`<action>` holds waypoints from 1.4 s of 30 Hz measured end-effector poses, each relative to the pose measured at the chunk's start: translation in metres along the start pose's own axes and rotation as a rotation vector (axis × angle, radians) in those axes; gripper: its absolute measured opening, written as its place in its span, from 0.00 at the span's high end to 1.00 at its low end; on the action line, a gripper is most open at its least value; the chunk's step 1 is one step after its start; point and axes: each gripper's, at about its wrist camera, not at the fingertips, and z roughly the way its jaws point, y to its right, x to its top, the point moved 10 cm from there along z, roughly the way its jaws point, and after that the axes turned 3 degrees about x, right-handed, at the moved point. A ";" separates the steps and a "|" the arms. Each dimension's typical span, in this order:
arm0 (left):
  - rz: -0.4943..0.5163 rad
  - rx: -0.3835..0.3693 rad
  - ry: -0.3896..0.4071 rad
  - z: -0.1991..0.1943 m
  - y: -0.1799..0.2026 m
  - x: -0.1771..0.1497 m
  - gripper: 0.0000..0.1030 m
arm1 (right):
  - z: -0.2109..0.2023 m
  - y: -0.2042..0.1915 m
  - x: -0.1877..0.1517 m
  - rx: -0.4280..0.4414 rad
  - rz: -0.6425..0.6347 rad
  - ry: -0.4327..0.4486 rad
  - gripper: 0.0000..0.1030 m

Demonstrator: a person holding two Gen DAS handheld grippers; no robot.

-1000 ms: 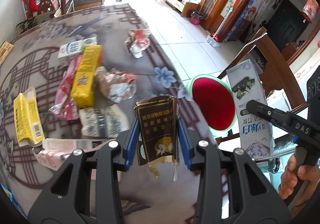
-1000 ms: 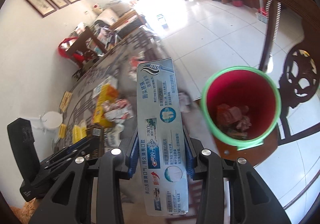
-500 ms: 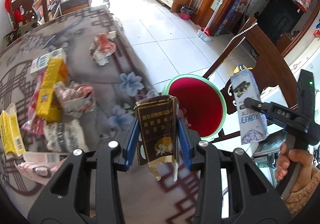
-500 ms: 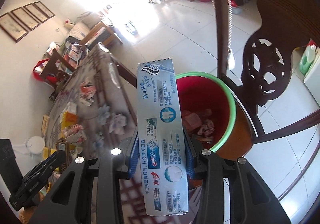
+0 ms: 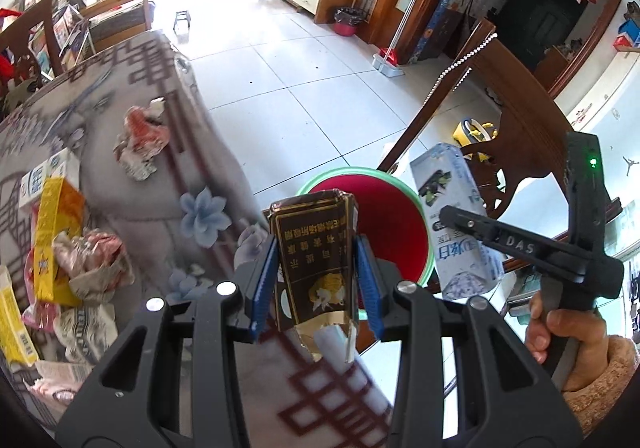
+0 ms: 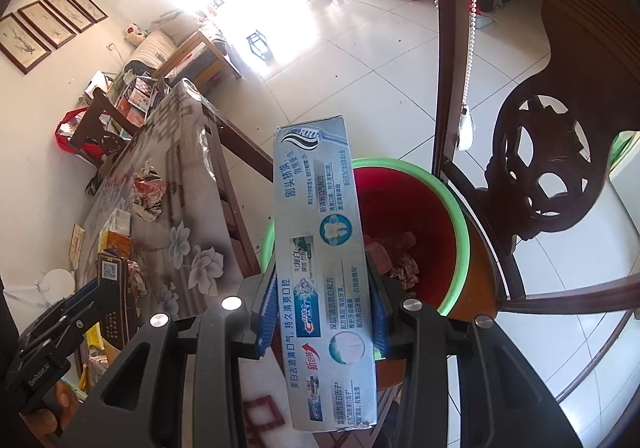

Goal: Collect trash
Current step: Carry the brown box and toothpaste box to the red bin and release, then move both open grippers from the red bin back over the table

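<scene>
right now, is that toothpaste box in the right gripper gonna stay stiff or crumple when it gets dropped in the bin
The toothpaste box probably stays stiff: its edges look straight where the right gripper clamps it. It is likely light, since it juts far past the pads without sagging. Being long, it may land leaning against the bin's rim rather than flat.

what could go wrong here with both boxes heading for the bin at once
1. The toothpaste box is long and the right gripper clamps only its lower part; released at a tilt, it could catch the red bin's green rim and tip out.
2. The left gripper holds the torn brown box near the table's edge, so letting go early may miss the bin.
3. Both grippers converge over one opening and could bump.
</scene>
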 end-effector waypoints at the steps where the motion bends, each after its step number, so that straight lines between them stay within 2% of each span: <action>1: 0.002 -0.001 0.000 0.001 0.001 0.002 0.64 | 0.001 0.001 0.002 -0.002 0.001 0.002 0.62; 3: 0.006 -0.003 -0.002 0.005 0.003 0.004 0.64 | 0.003 0.005 0.005 -0.009 0.013 0.011 0.58; 5: 0.009 -0.006 -0.004 0.009 0.005 0.007 0.64 | 0.002 0.009 0.008 -0.006 0.037 0.024 0.40; 6: 0.011 -0.009 -0.005 0.011 0.006 0.008 0.64 | 0.001 0.011 0.010 -0.008 0.043 0.031 0.39; 11: 0.031 -0.037 -0.004 0.022 0.020 0.015 0.64 | -0.008 0.023 0.012 -0.019 0.082 0.052 0.39; 17: 0.101 -0.101 0.010 0.033 0.056 0.027 0.63 | -0.030 0.039 0.003 -0.055 0.120 0.084 0.39; 18: 0.115 -0.106 0.011 0.034 0.061 0.028 0.60 | -0.033 0.041 0.001 -0.059 0.124 0.089 0.39; 19: 0.125 -0.112 0.014 0.035 0.065 0.030 0.48 | -0.037 0.043 -0.001 -0.064 0.130 0.092 0.39; 21: 0.132 -0.114 0.050 0.030 0.071 0.034 0.34 | -0.043 0.046 -0.005 -0.075 0.136 0.098 0.39; 28: 0.135 -0.122 0.097 0.003 0.072 0.036 0.33 | -0.065 0.042 -0.022 -0.103 0.143 0.121 0.39; 34: 0.064 -0.121 0.130 -0.032 0.037 0.023 0.29 | -0.075 0.010 -0.037 -0.105 0.084 0.130 0.39; 38: -0.007 -0.072 0.137 -0.053 -0.012 0.001 0.29 | -0.067 -0.021 -0.049 -0.089 0.037 0.109 0.39; 42: -0.102 -0.021 0.124 -0.071 -0.070 -0.024 0.29 | -0.057 -0.067 -0.061 -0.045 -0.019 0.090 0.39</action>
